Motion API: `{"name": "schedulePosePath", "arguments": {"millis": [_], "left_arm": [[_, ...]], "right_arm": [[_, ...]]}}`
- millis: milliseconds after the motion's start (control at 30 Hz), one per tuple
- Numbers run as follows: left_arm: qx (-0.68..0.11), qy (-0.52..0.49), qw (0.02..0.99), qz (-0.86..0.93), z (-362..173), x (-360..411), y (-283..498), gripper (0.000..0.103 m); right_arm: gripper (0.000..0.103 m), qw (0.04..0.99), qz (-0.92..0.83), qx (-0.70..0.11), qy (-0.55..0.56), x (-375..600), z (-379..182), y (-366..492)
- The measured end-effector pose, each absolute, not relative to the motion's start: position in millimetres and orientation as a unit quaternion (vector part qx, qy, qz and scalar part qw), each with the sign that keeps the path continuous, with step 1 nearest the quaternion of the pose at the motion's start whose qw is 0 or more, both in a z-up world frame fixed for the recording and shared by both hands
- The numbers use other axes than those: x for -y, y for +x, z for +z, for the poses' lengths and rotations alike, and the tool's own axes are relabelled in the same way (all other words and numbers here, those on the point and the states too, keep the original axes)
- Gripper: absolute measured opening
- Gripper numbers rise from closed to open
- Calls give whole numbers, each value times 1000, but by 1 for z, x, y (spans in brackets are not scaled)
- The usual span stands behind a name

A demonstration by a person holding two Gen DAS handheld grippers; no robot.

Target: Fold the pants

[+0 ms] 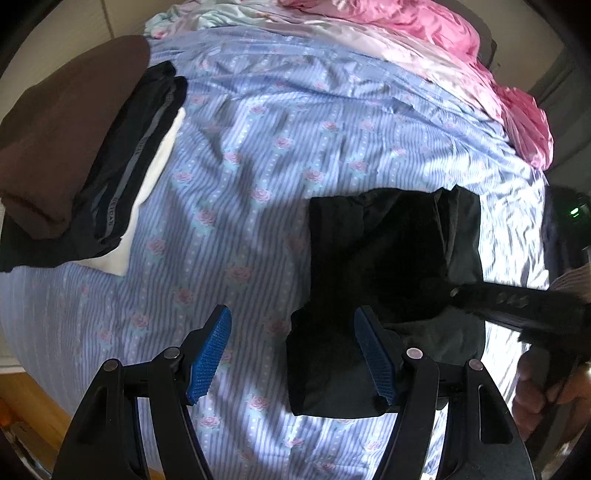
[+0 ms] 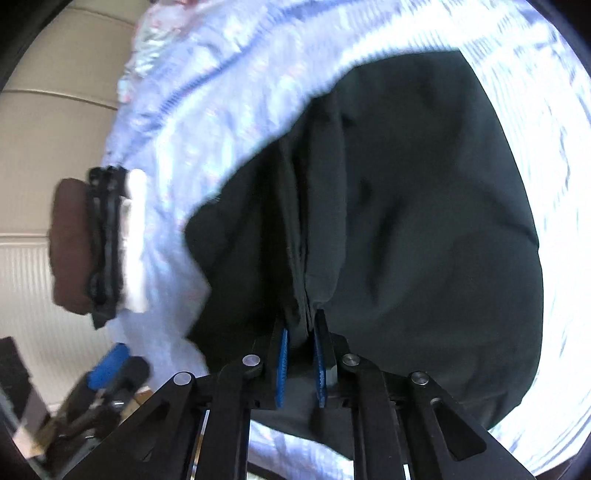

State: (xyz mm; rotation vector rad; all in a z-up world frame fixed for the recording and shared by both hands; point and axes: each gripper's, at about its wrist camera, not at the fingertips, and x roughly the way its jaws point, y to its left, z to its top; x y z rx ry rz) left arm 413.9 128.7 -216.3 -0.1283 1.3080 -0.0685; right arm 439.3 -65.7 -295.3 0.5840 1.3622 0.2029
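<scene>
The dark pants lie folded into a compact rectangle on the blue striped floral bedsheet, at the right of the left wrist view. My left gripper is open and empty, hovering over the sheet with its right pad above the pants' near left corner. My right gripper is shut on a bunched edge of the pants, which fill the right wrist view. The right gripper's black body reaches in from the right in the left wrist view.
A stack of folded clothes, brown, black and white, sits at the sheet's left. It also shows in the right wrist view. A pink crumpled blanket lies at the bed's far side. A wooden edge is at lower left.
</scene>
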Motion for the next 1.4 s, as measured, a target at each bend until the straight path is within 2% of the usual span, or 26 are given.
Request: {"name": "schedulePosePath", "arguments": {"millis": [267, 500, 600, 633, 700, 900, 1067, 1133, 1267, 1300, 1400], "left_arm": [[-591, -68, 804, -5, -204, -153, 414, 68], [-591, -66, 804, 15, -205, -171, 408, 68], [-592, -66, 803, 21, -206, -176, 405, 68], [-592, -66, 803, 23, -206, -177, 404, 68], [-591, -66, 803, 25, -206, -179, 403, 68], [-579, -69, 812, 18, -194, -175, 399, 68], [-562, -68, 824, 0, -176, -168, 387, 69], [-554, -68, 829, -7, -168, -163, 381, 73], [-548, -66, 833, -30, -156, -150, 370, 76], [-547, -65, 834, -35, -153, -146, 368, 80], [-541, -60, 838, -43, -147, -134, 361, 85]], "right_arm": [[13, 766, 141, -585, 227, 15, -248, 493], [13, 769, 122, -609, 151, -19, -263, 541], [22, 764, 120, -617, 144, -16, -269, 546], [34, 764, 126, -617, 142, -18, -268, 546], [47, 776, 142, -601, 130, -25, -256, 541], [48, 812, 176, -550, 78, -37, -206, 512], [50, 832, 177, -521, 76, -8, -167, 470], [58, 839, 166, -513, 69, 3, -154, 456], [60, 857, 133, -495, 51, 33, -135, 424], [61, 860, 125, -492, 46, 37, -132, 418], [74, 873, 89, -479, 31, 58, -124, 397]]}}
